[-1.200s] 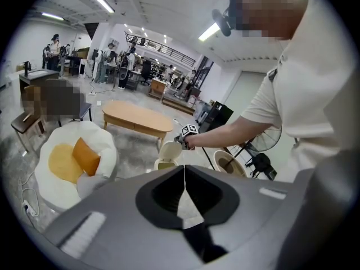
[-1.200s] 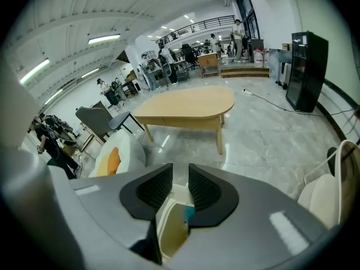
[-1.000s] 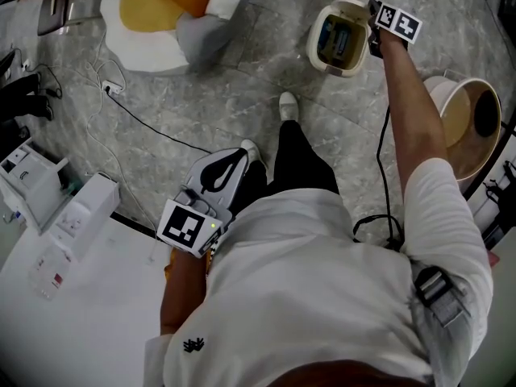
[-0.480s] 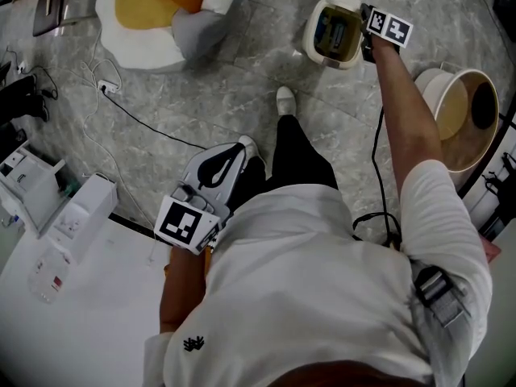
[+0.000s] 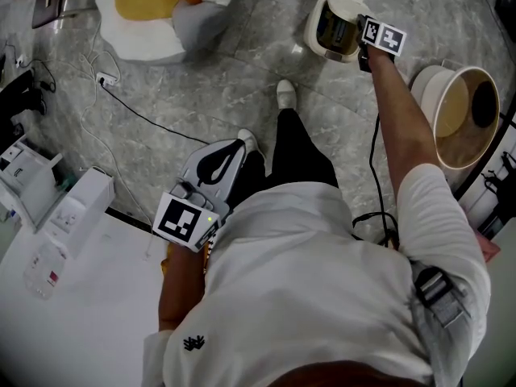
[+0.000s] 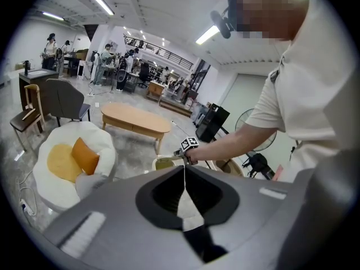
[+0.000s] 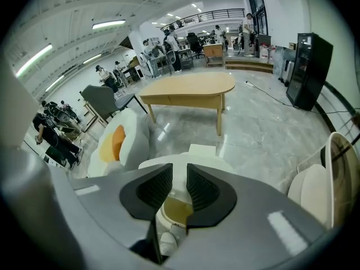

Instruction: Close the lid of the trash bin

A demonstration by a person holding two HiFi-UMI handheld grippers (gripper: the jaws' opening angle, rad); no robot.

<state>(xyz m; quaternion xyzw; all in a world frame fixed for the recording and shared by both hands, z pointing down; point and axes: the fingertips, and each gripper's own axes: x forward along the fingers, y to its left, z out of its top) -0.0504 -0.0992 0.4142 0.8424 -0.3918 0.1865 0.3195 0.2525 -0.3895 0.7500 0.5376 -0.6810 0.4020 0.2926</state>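
**Up at 1 o'clock: right gripper at the trash bin, lid not yet flat**

Seen from the head camera, the trash bin [image 5: 316,31] stands on the grey marble floor [image 5: 242,71] at about 1 o'clock from the person, beyond the shoes [image 5: 286,95]. The right gripper [image 5: 363,39] is held out on a straight arm and sits at the bin's 4 o'clock edge, its marker cube facing up.

In the right gripper view the jaws stand a narrow gap apart with nothing pinched between the ribbed pads [image 7: 154,187]. The white lid [image 7: 185,158] shows just past the tips and looks tilted rather than lying flat on the bin. Below it, the yellowish inside of the bin is visible through the gap. I cannot tell whether the tips touch the lid.

The left gripper [image 5: 239,145] hangs low beside the person's left leg, well apart from the bin. In its own view the jaws meet in one thin line, closed on nothing.

At 11 o'clock lies a white beanbag [image 5: 153,14] with a yellow seat and an orange cushion. A round wood-coloured tub [image 5: 463,115] sits at 4 o'clock from the bin. The right gripper view shows a wooden table [image 7: 191,89] at 12 o'clock, farther out.
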